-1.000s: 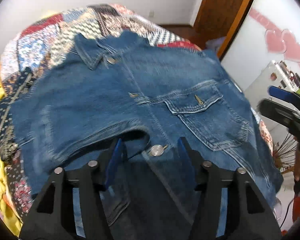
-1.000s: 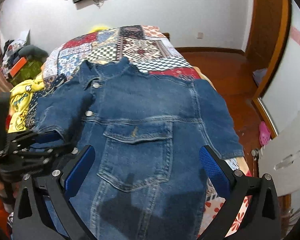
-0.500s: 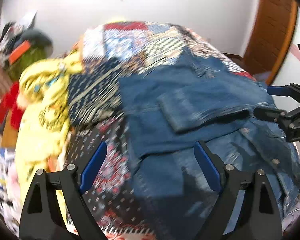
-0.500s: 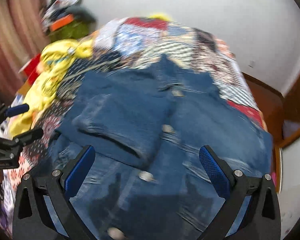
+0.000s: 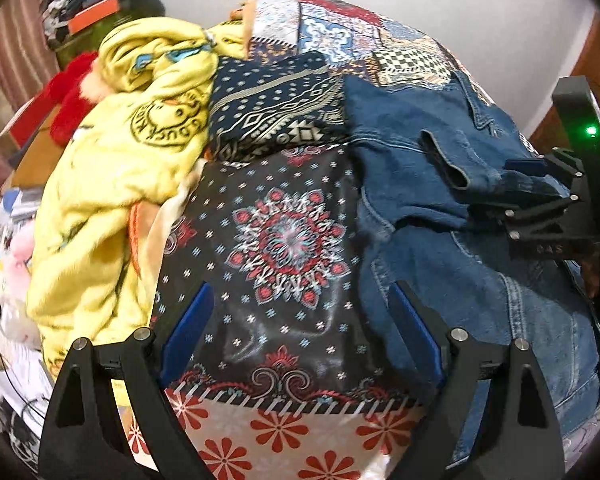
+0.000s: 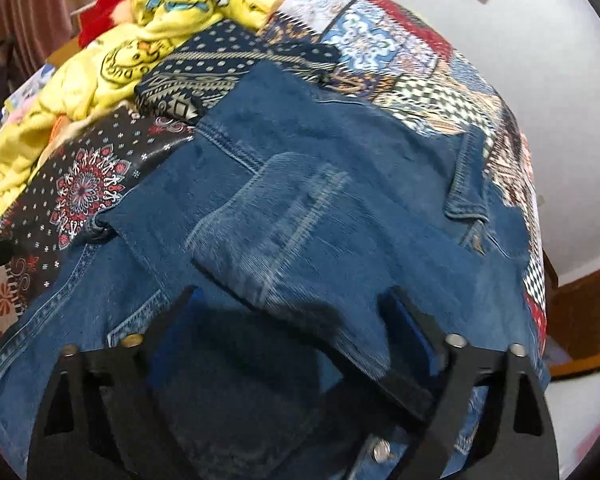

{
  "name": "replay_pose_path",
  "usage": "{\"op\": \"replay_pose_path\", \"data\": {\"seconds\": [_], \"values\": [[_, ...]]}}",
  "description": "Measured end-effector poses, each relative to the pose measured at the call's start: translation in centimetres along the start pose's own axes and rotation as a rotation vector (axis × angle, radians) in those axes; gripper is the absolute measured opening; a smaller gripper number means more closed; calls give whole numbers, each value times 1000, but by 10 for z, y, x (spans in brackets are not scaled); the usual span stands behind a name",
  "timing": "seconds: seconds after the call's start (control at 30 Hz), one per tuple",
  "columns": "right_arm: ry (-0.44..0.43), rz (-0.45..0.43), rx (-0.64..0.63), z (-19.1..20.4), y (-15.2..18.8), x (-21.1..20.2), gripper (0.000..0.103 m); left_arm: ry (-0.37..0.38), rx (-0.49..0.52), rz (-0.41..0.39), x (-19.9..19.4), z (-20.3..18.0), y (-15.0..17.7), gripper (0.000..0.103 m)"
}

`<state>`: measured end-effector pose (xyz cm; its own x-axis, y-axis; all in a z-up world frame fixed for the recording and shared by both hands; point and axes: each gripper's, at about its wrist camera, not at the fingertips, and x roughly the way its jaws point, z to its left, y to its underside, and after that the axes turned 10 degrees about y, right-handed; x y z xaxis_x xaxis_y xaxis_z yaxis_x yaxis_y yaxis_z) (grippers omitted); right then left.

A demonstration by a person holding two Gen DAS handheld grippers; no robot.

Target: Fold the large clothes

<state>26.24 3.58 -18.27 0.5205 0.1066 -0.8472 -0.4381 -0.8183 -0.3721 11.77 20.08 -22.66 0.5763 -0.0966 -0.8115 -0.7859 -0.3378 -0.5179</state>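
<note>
Left wrist view: the left gripper (image 5: 300,340), jaws wide and empty, has swung off the denim jacket (image 5: 440,208) to hover over the patterned bedspread (image 5: 288,236) beside its edge; the right gripper (image 6: 296,328), jaws just narrowing, straddles the sleeve (image 6: 268,240) folded across the chest, grip uncertain; so one sleeve fold looks done; one jacket, one yellow garment (image 5: 112,160), two grippers

Blue denim jacket (image 6: 340,208), yellow printed blanket (image 5: 112,152), black-and-red mandala-patterned bedspread (image 5: 288,240).
</note>
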Motion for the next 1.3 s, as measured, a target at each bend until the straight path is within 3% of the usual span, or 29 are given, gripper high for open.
{"op": "replay_pose_path", "data": {"seconds": [0.17,0.27,0.3,0.57,0.83,1.17,1.3], "values": [[-35,-4,11,1,-9,7,53,9,-33,10,1,6,2,89],[-84,-26,56,-4,-11,4,29,3,-12,-3,-3,2,-6,89],[-86,-44,75,-6,-11,0,16,1,-2,-9,-5,0,-9,89],[-125,-172,330,-72,-1,-43,16,21,94,-57,-5,-38,-53,89],[-96,-252,609,-169,52,-76,16,93,171,-26,35,-95,-91,89],[-88,-181,791,-217,126,-48,14,72,193,173,114,-126,-68,89],[-95,-126,831,-217,150,-27,13,78,178,171,114,-122,-61,90]]}}
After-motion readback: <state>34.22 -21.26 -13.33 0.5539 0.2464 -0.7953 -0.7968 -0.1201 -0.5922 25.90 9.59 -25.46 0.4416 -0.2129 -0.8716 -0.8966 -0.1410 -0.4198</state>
